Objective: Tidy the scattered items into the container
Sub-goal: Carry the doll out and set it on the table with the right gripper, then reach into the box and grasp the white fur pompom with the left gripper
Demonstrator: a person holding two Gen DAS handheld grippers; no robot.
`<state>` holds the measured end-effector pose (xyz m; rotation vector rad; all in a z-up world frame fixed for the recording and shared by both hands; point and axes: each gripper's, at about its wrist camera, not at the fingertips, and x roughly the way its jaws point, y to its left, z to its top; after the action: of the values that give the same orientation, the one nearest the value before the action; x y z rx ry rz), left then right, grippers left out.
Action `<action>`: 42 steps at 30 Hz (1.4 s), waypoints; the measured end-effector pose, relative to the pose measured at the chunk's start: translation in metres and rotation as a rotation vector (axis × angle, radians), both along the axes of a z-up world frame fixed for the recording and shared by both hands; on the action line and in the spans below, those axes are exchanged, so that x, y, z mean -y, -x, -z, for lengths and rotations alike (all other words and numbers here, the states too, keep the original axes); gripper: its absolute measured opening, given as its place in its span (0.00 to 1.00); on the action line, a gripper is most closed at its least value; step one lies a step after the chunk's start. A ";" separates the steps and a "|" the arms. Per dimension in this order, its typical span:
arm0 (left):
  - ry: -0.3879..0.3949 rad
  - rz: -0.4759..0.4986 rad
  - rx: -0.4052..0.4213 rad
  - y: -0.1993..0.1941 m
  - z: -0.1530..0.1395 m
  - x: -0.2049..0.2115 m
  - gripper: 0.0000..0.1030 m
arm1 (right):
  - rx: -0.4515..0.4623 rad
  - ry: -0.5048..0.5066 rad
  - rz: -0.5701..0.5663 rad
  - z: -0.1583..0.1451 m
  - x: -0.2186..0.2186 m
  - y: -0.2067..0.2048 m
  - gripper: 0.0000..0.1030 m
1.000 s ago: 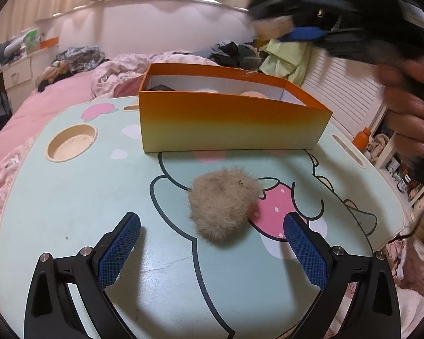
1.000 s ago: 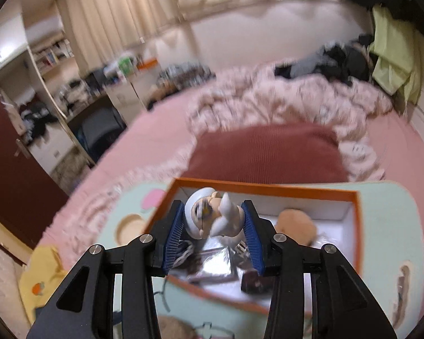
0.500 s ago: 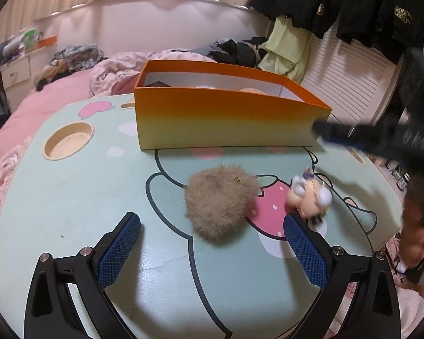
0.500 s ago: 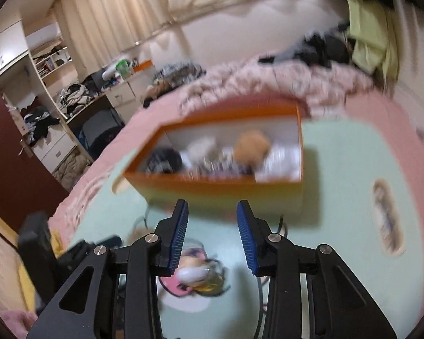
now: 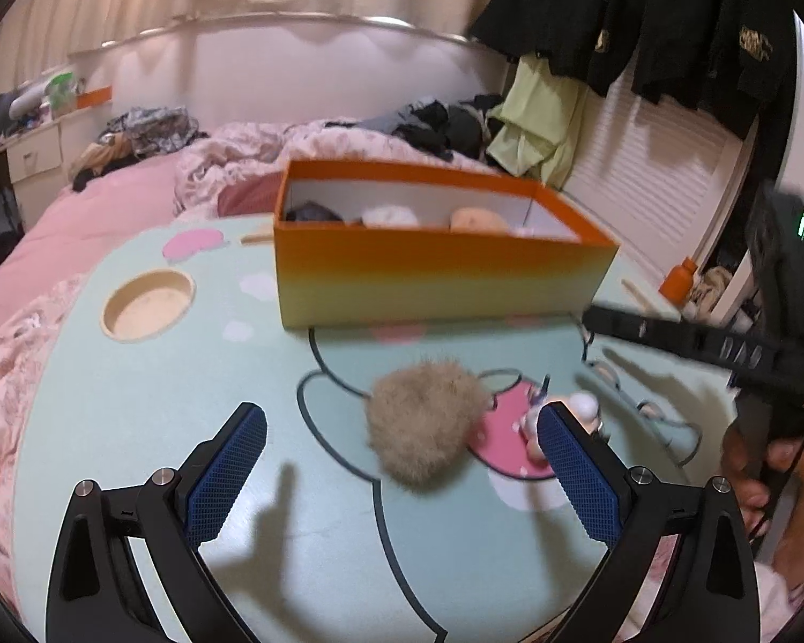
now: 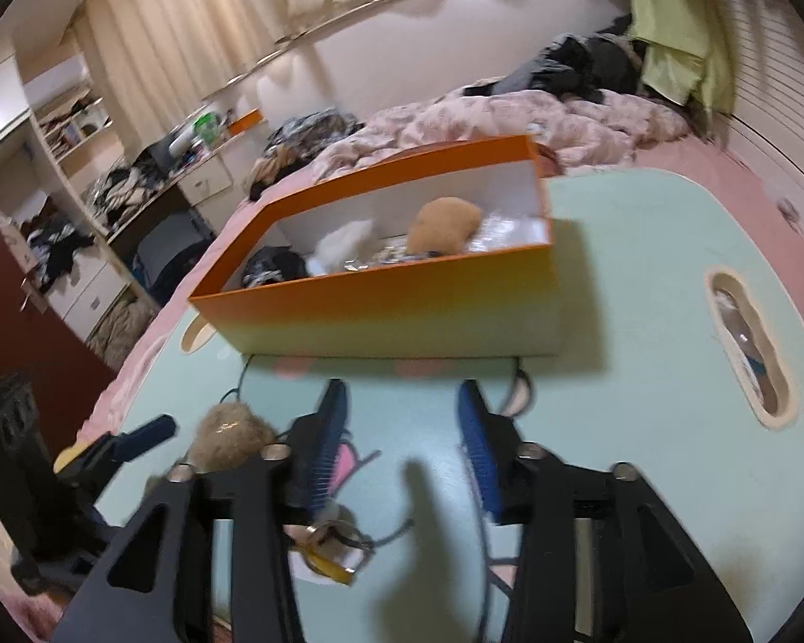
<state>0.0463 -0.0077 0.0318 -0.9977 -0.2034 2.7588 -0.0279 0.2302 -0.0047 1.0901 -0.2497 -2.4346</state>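
Orange container [image 5: 434,278] sits beyond both your fingers on the mint cartoon worktop [image 5: 134,418], with a pink bed behind. Your left gripper [image 5: 402,477] gapes wide and empty, the furry pompom [image 5: 423,428] lying between its fingers. Your right gripper [image 6: 402,439], jaws just opening, holds nothing; the small figurine [image 6: 329,546] lies blurred, half hidden under its left finger.

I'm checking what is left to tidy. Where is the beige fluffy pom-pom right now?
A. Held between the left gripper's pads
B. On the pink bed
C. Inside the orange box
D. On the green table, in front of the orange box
D: the beige fluffy pom-pom lies on the green table, nearer the camera than the orange box; the left gripper is open, its pads clear of it.
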 end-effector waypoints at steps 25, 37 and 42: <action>0.243 0.000 0.444 0.216 -0.023 -0.053 0.59 | 0.017 0.034 0.060 0.007 -0.026 -0.005 0.53; 0.244 0.036 0.524 0.234 -0.002 -0.062 0.30 | 0.026 0.033 0.049 0.009 -0.024 -0.006 0.53; 0.147 0.074 0.497 0.230 -0.010 -0.054 0.30 | 0.033 0.041 0.049 0.011 -0.024 -0.007 0.53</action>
<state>-0.1842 0.0458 0.0414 -1.6815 -0.0319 2.4386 -0.0212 0.2546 -0.0153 1.1194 -0.3397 -2.4453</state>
